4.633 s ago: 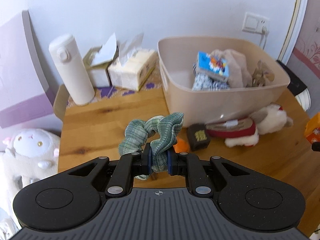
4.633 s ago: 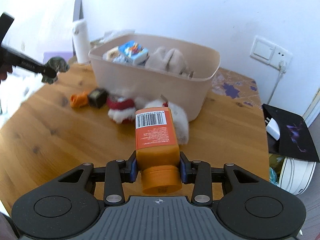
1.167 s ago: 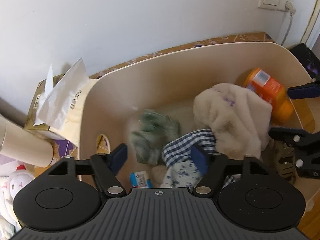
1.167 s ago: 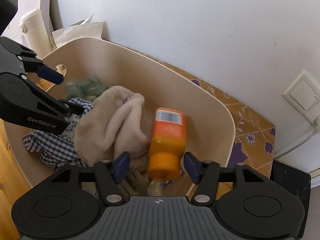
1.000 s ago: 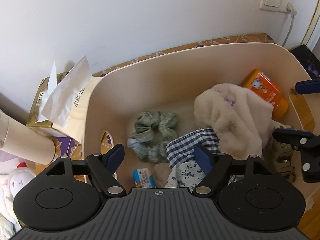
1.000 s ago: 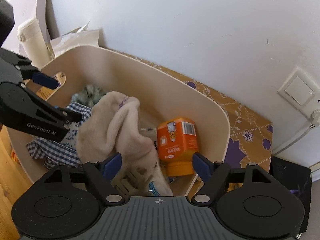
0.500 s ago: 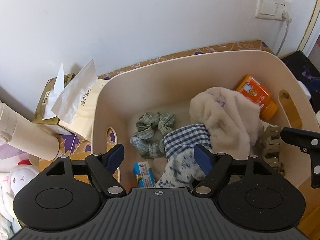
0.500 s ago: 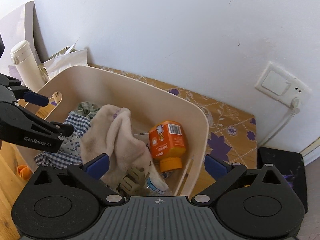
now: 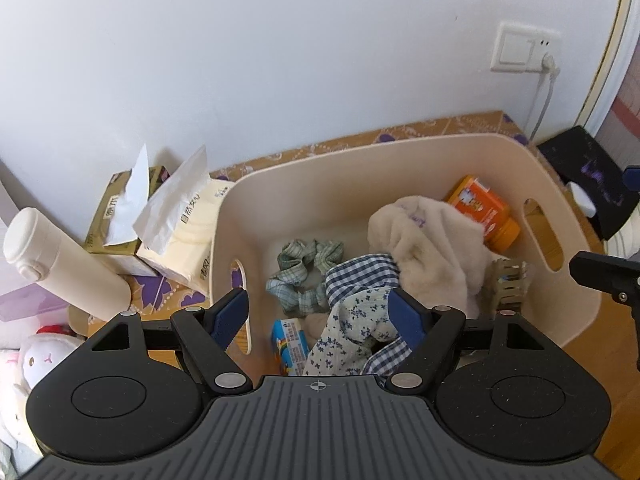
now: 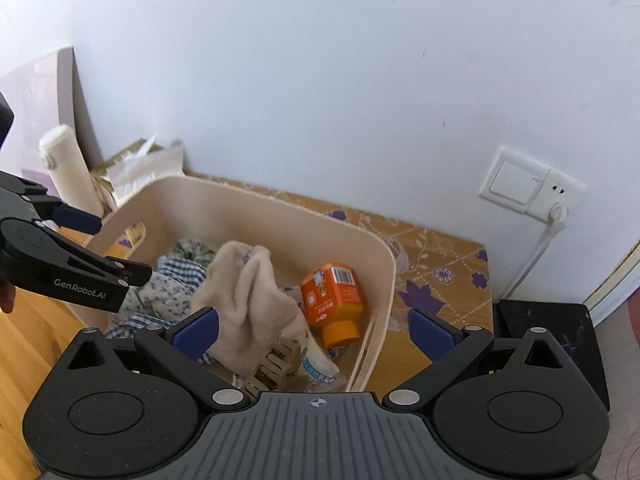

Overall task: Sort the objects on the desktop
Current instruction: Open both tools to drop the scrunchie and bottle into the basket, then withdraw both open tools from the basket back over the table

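Both grippers spread wide and empty above the bin.
Left wrist: left gripper [image 9: 318,314] released; green checked fabric scrunchie [image 9: 304,276] lies in beige plastic bin [image 9: 360,168], beside blue gingham cloth [image 9: 360,276].
Right wrist: right gripper [image 10: 314,330] released; orange plastic bottle [image 10: 334,298] lies on the bin's floor against cream fleece cloth [image 10: 248,292].

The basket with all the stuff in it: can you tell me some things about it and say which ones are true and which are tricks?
1. The orange bottle lies inside the beige basket. True.
2. The left gripper holds the green scrunchie. False: its jaws are open and empty, and the scrunchie lies in the basket.
3. The white flask is in the basket. False: it is outside, beside the tissue packs.
4. The right gripper is open and empty. True.
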Motion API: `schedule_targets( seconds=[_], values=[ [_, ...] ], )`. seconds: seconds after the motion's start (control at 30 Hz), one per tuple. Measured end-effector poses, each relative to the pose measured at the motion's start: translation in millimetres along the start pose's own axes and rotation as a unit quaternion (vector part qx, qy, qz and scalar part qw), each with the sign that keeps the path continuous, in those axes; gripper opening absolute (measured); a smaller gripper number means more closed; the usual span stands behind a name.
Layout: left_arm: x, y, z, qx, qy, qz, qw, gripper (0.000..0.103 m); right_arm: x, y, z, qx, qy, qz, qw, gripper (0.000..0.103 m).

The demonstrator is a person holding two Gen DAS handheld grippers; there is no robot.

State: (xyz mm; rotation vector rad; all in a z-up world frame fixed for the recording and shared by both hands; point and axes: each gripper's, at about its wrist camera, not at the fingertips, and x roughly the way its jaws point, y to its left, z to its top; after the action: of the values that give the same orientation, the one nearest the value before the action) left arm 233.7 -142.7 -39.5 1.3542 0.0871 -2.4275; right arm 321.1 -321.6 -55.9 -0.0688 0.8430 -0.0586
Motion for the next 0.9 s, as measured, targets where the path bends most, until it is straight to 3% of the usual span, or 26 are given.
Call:
schedule_targets(
  seconds=[0.53, 0.9],
  values=[
    [-67, 5, -31, -0.001, -0.057, -0.030, 0.9979, 0.078, -67, 18, -21, 0.002, -0.044, -0.007, 0.999, 0.103],
    [-99, 21, -67, 0.009, -0.072, -0.033, 0.9968, 0.078, -108, 34, -45, -0.007, -0.068, -0.006, 0.998, 0.103]
  ],
)
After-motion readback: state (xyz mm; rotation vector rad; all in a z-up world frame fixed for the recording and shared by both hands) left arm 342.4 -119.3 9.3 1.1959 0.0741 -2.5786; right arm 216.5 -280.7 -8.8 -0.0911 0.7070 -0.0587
